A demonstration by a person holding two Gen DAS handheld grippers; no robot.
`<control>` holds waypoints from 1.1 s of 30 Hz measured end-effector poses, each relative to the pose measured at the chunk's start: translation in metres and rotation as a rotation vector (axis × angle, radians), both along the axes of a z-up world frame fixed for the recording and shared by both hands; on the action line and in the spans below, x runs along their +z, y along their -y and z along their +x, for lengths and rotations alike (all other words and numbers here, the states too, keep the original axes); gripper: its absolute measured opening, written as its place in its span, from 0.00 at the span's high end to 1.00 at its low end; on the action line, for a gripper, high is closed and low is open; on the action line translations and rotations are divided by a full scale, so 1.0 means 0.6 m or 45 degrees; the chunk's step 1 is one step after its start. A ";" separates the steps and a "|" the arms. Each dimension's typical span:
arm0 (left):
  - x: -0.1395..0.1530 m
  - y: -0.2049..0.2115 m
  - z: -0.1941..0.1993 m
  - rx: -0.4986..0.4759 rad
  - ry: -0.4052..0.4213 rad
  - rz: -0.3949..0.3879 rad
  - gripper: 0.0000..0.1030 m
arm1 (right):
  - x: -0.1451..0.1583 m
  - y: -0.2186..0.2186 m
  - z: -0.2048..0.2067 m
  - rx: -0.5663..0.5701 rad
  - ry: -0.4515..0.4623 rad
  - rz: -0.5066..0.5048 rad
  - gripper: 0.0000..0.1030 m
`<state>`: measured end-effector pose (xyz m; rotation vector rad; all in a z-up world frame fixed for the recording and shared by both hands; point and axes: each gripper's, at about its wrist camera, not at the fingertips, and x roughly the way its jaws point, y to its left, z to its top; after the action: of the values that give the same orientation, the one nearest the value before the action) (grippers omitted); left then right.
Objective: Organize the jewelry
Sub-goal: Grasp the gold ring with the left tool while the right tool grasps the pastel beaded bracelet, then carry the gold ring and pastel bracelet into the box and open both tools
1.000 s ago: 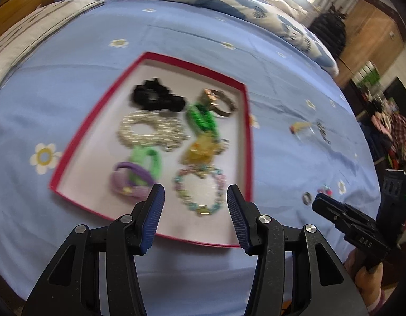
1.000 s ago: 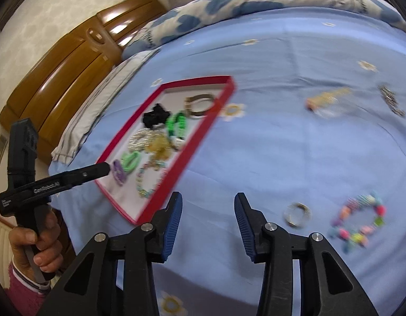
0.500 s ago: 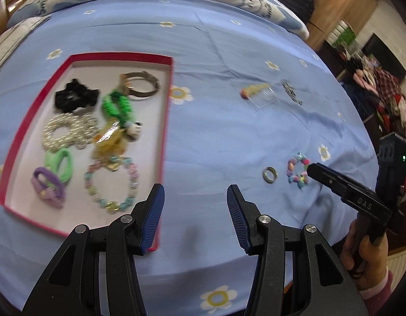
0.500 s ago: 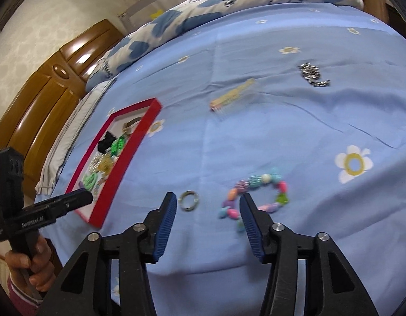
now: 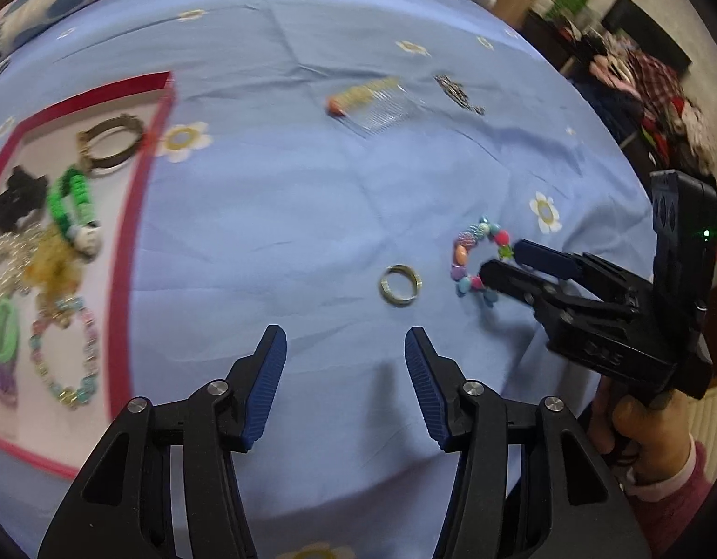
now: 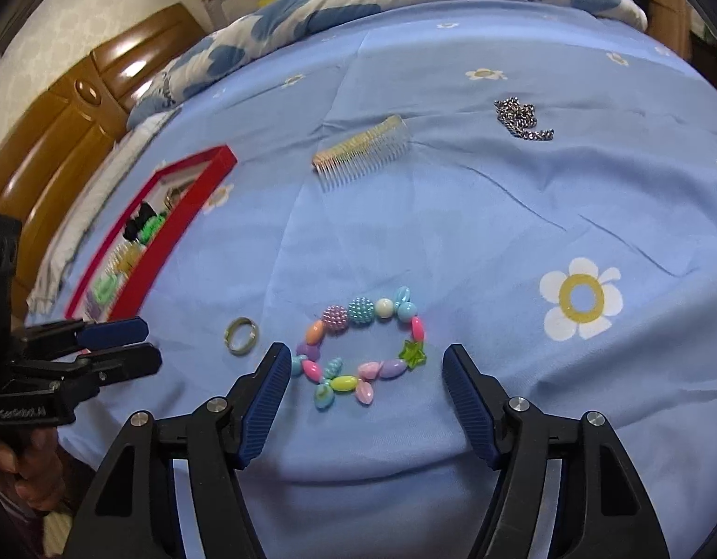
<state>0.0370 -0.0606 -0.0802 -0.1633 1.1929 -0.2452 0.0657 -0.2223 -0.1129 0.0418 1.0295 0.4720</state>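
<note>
Left wrist view: your left gripper [image 5: 344, 344] hung empty, jaws spread, w/ the ring [image 5: 400, 284] just ahead on the bed [image 5: 284, 214].

Right wrist view: right gripper [image 6: 367, 363] jaws, just widened, bracketed the beaded bracelet [image 6: 363, 349] w/o touching. It lay flat, long axis across the jaws. Beads could roll free, or sheet could get pinched.

The red tray [image 5: 125, 251] runs off the left wrist view's left edge with its contents smeared by blur, and the right tool [image 5: 503, 261] hides part of the bead bracelet [image 5: 465, 251].
</note>
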 end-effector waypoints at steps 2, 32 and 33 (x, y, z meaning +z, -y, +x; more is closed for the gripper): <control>-0.005 0.011 0.009 -0.016 -0.003 -0.001 0.50 | -0.003 0.004 0.001 -0.018 0.008 -0.027 0.77; 0.012 -0.020 -0.001 0.023 0.083 -0.081 0.80 | -0.010 -0.028 0.003 0.031 0.073 -0.120 0.36; 0.014 -0.022 -0.002 0.031 0.085 -0.084 0.80 | -0.009 -0.029 0.003 0.024 0.093 -0.143 0.42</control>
<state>0.0358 -0.0474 -0.0719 -0.2255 1.1162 -0.2671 0.0672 -0.2048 -0.1185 -0.0848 0.9840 0.4287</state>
